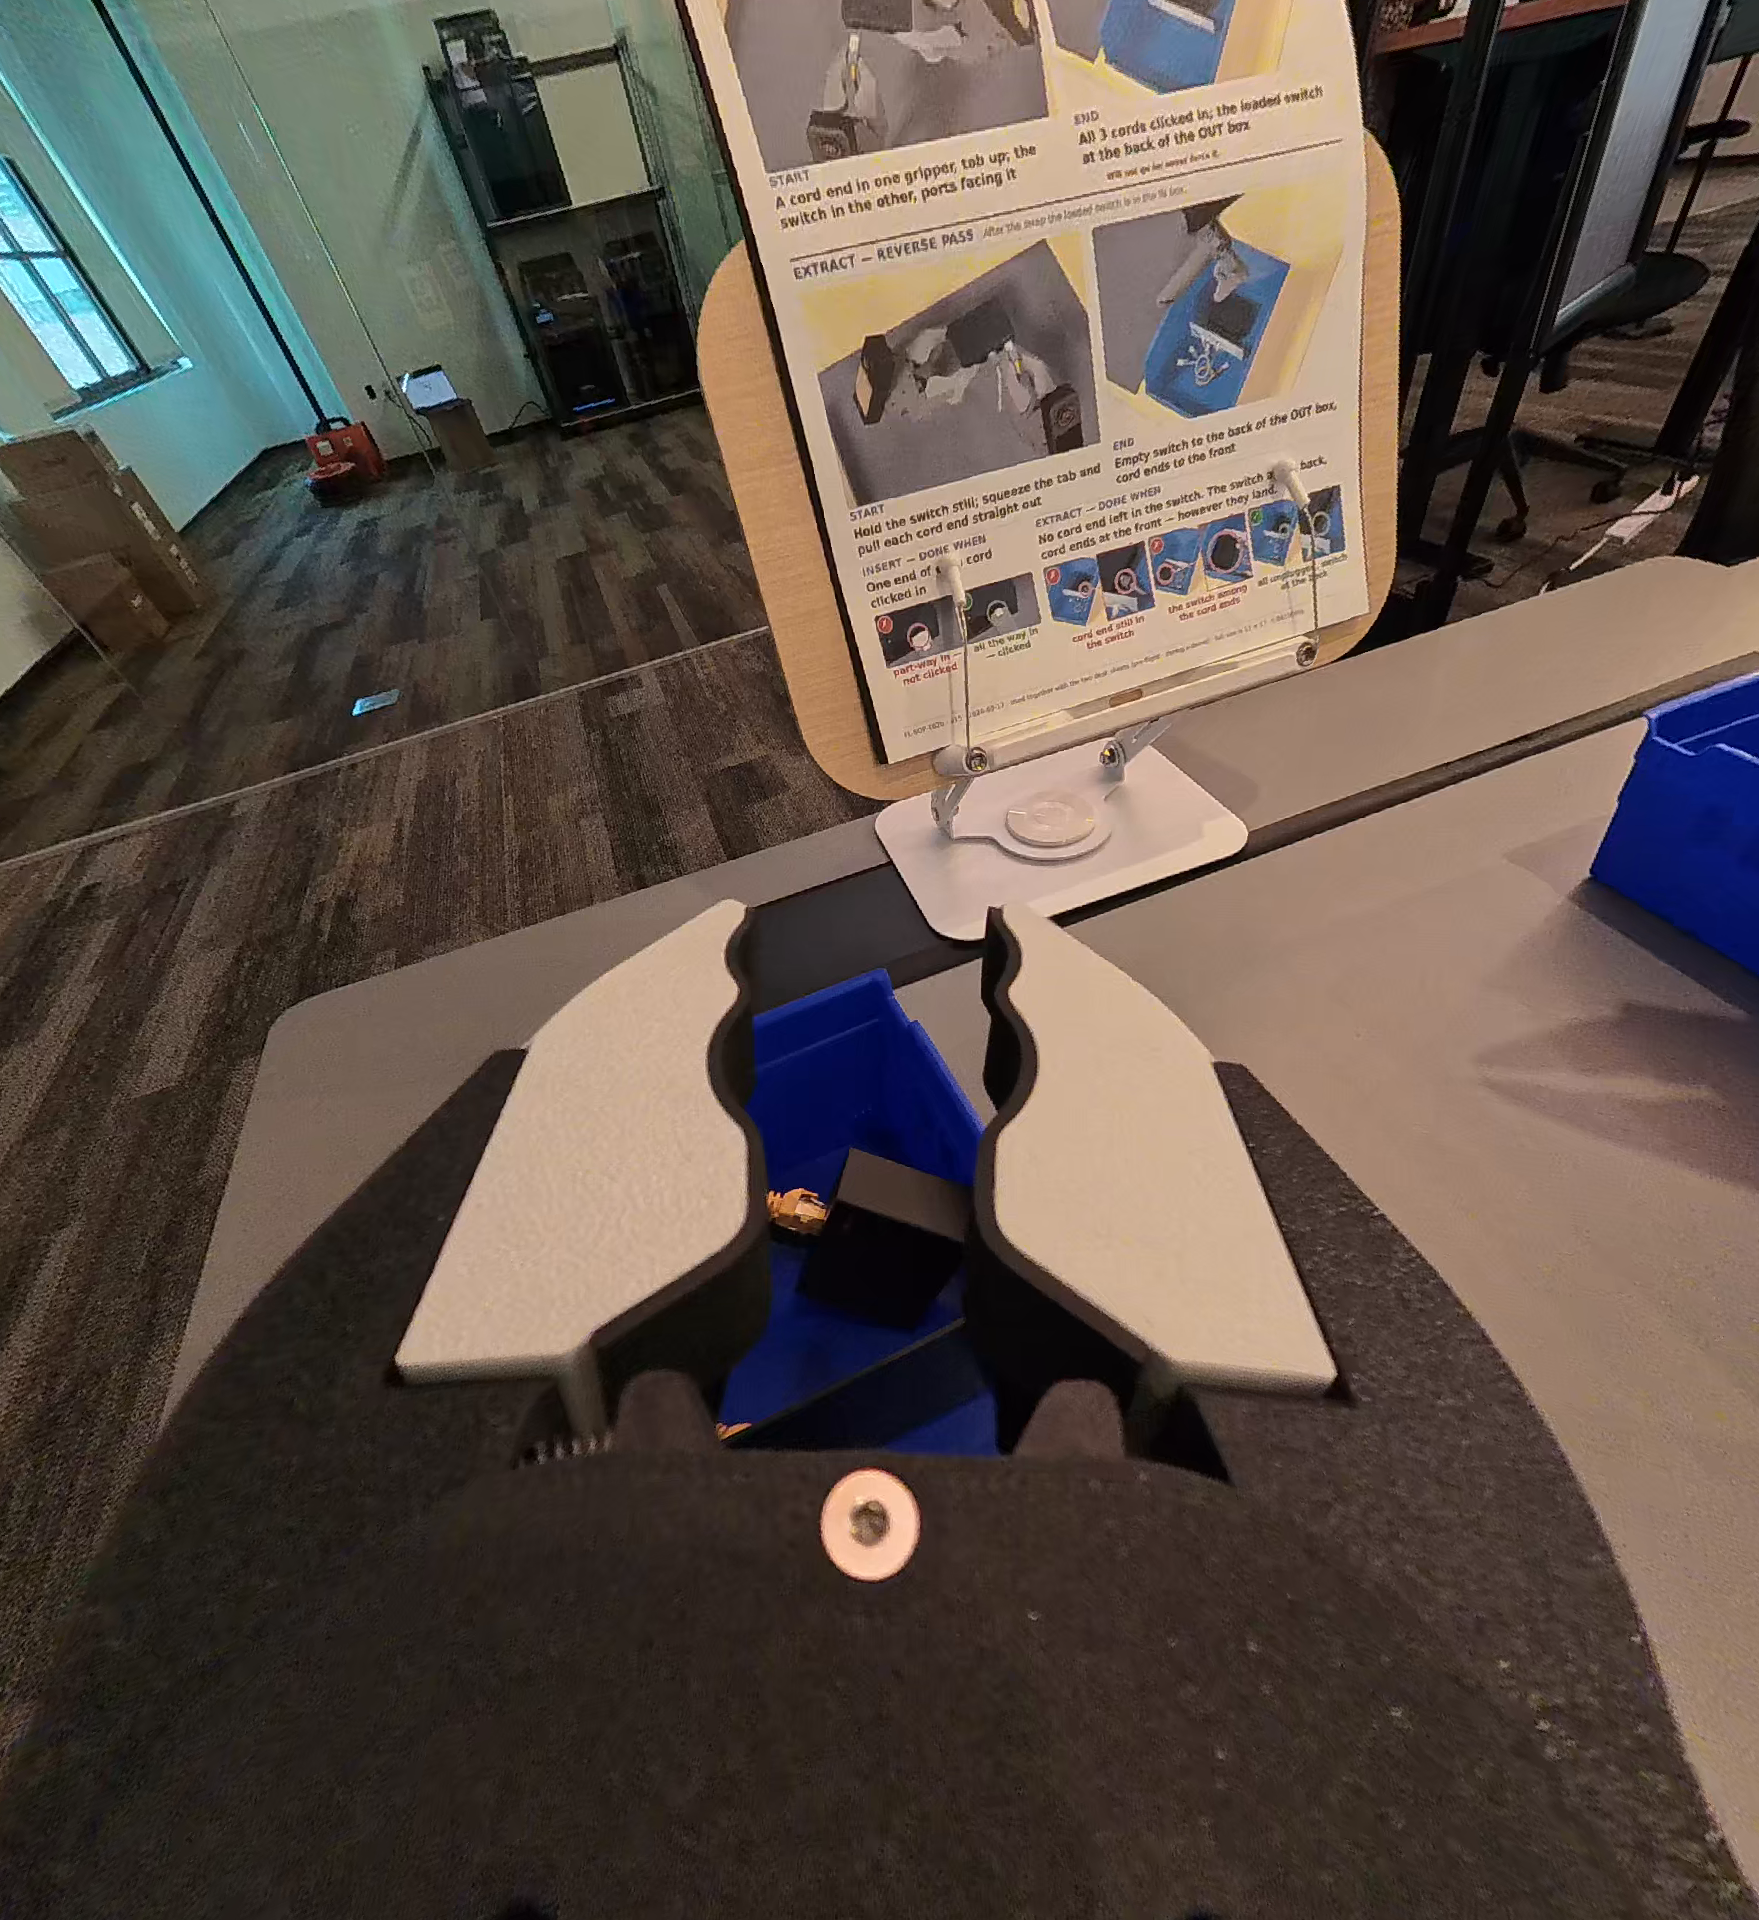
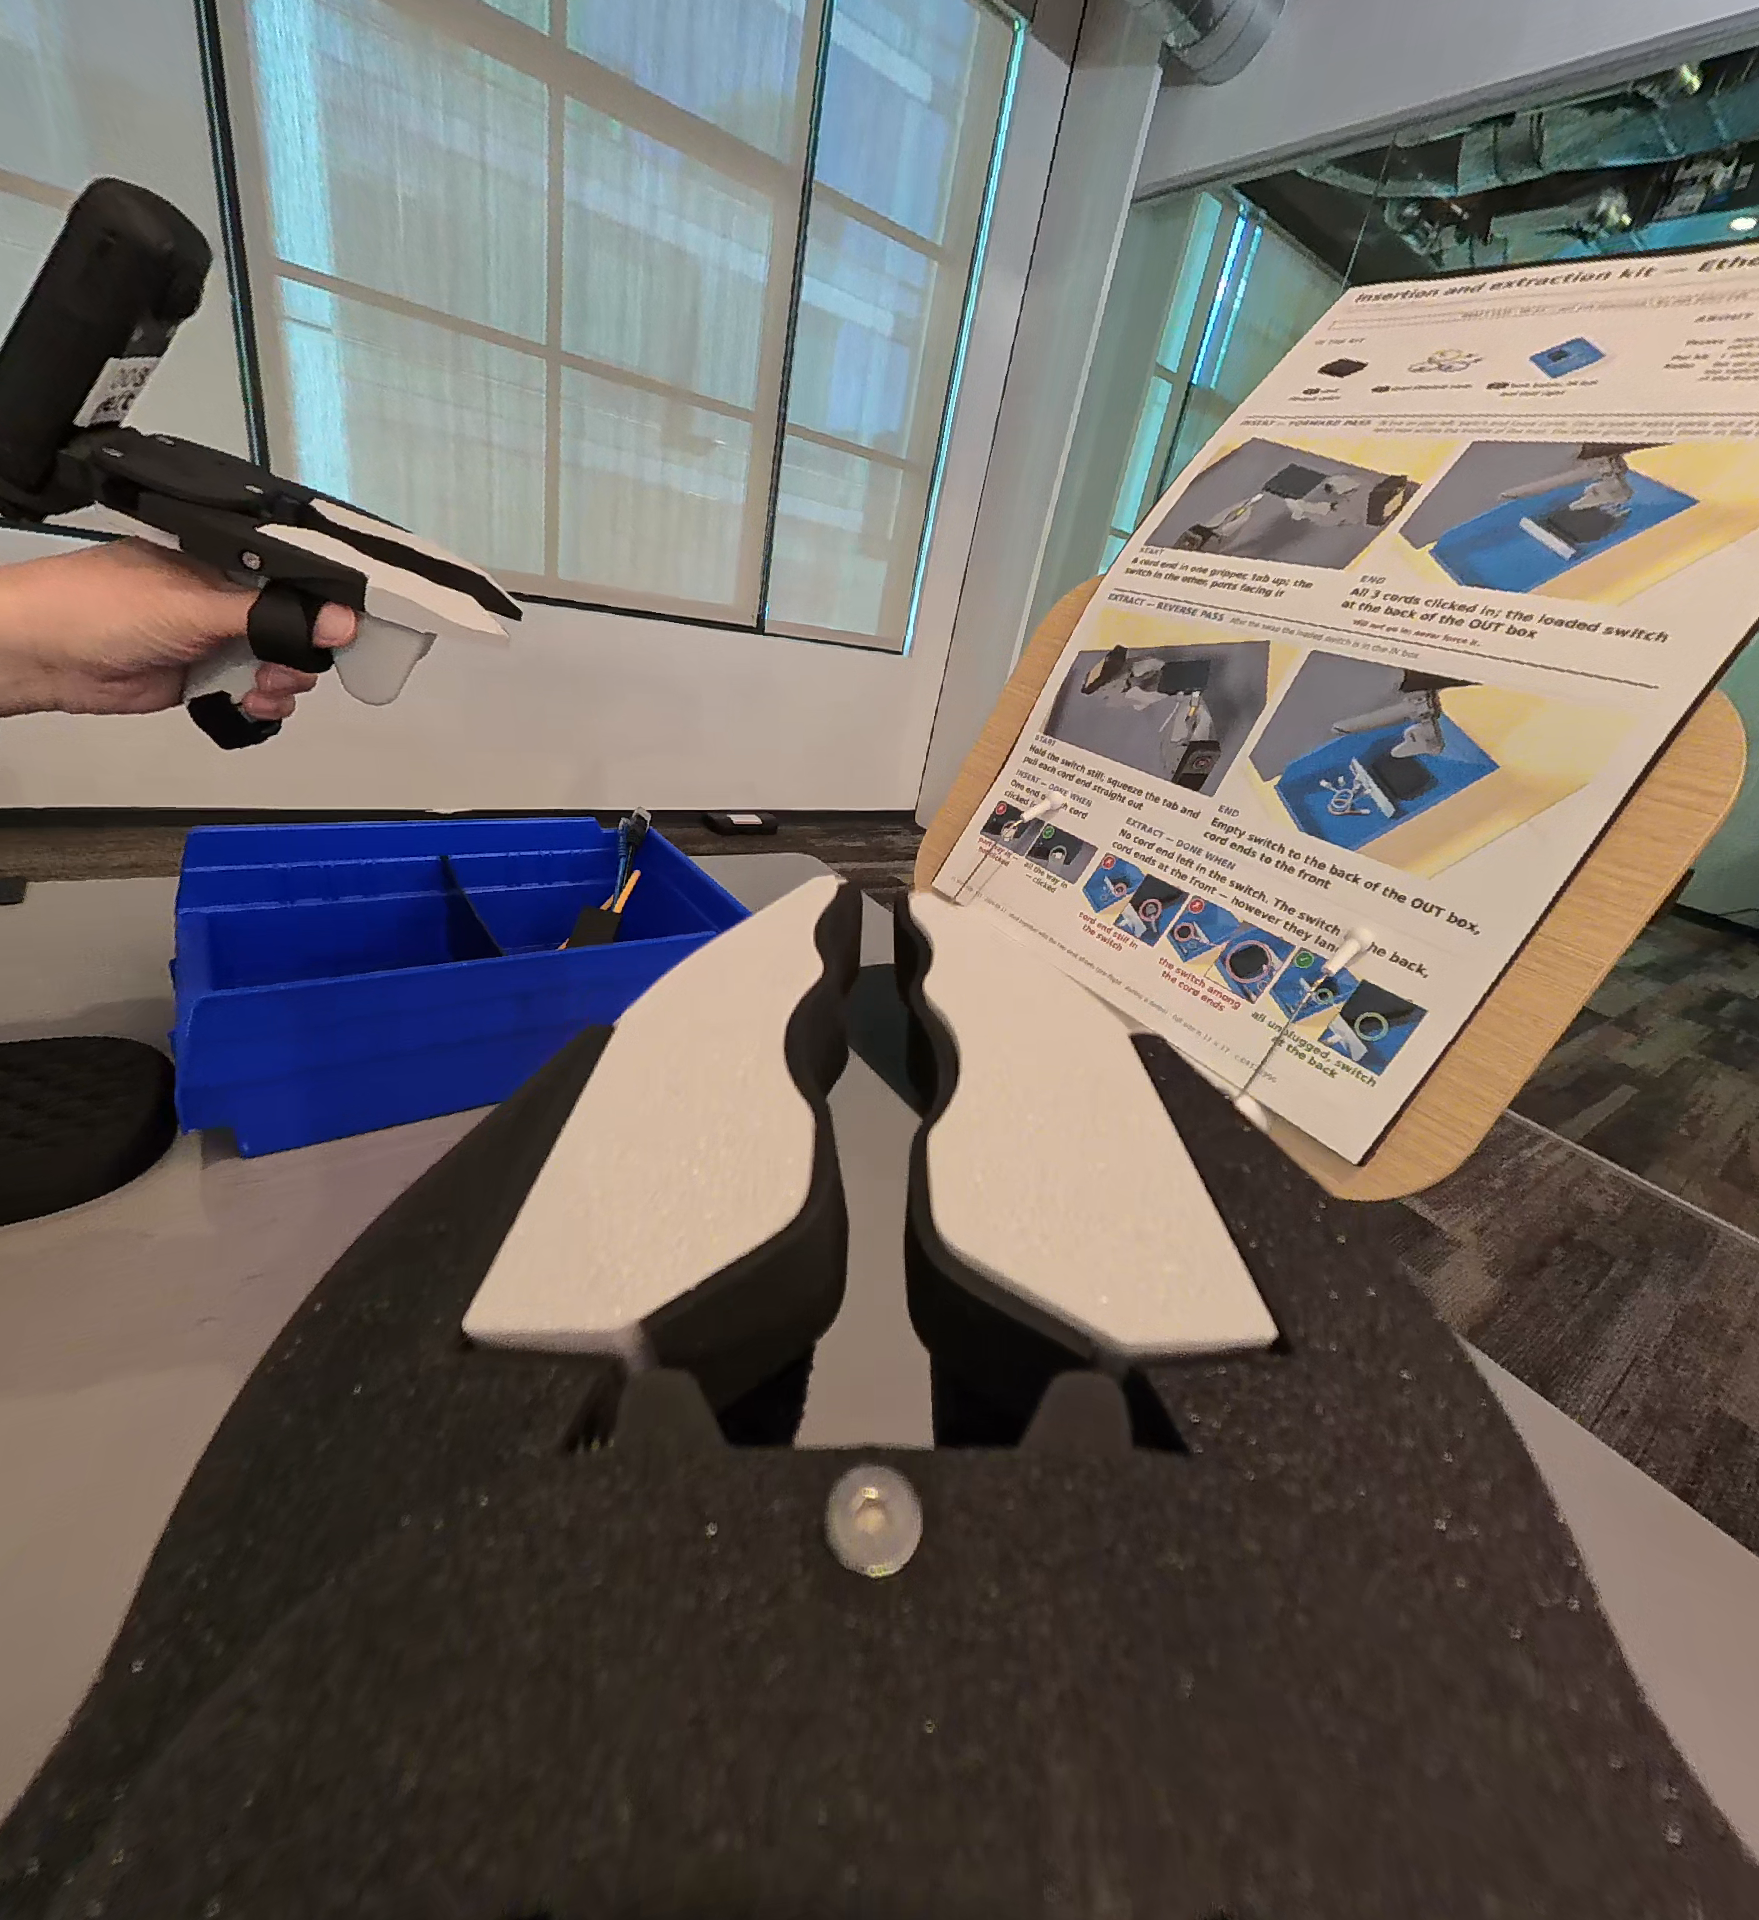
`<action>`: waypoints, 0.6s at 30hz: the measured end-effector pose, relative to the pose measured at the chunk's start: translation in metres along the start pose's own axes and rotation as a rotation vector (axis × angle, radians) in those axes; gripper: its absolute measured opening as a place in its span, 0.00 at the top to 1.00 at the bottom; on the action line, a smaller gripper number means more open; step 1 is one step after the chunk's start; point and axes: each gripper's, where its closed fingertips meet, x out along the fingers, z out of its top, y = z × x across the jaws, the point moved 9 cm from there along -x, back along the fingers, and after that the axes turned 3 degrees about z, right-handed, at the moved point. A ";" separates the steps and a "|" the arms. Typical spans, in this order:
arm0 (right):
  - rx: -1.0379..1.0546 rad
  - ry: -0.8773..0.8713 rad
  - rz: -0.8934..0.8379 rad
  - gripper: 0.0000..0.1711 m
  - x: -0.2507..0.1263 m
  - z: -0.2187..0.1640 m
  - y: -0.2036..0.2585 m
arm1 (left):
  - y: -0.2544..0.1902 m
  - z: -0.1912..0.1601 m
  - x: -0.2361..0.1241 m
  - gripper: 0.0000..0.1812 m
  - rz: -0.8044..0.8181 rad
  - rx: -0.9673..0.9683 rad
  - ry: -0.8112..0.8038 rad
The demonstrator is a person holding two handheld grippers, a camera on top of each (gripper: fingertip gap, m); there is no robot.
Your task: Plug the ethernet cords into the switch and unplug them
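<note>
The left gripper hangs above a blue bin, its jaws set fairly wide with nothing between them; through the gap, straight below and a little ahead, lies the black switch, tilted on one edge in the bin; a gold-tipped cord end meets the switch's left face, though whether it is seated in a port cannot be told; a black divider crosses the bin floor nearer the camera.

The right gripper is narrow, only a slim gap at the tips, holding nothing; it points over the grey table toward the instruction sheet on its stand, well apart from the bin.

From the right wrist view the left gripper, in a hand, sits high over the bin, where cord ends stick up at the back; a second bin stands off to the right.

The coming move probably turns on this: the switch lies directly under the left jaws, so the left is much the nearer; its long axis seems skewed to the jaw line, so a straight descent with some wrist turn looks needed.
</note>
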 end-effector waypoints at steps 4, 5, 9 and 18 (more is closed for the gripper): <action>0.020 0.044 -0.011 0.97 0.002 -0.004 -0.001 | 0.000 -0.003 0.000 0.78 0.001 -0.001 0.004; 0.021 0.055 -0.012 0.97 0.003 -0.004 -0.001 | 0.000 -0.004 0.001 0.78 0.001 0.000 0.007; 0.042 0.133 -0.034 1.00 0.005 -0.008 -0.003 | 0.001 -0.006 0.001 0.78 0.009 0.001 0.013; 0.131 0.419 -0.042 0.92 0.018 -0.028 -0.001 | -0.013 -0.025 0.000 0.77 0.164 0.021 0.080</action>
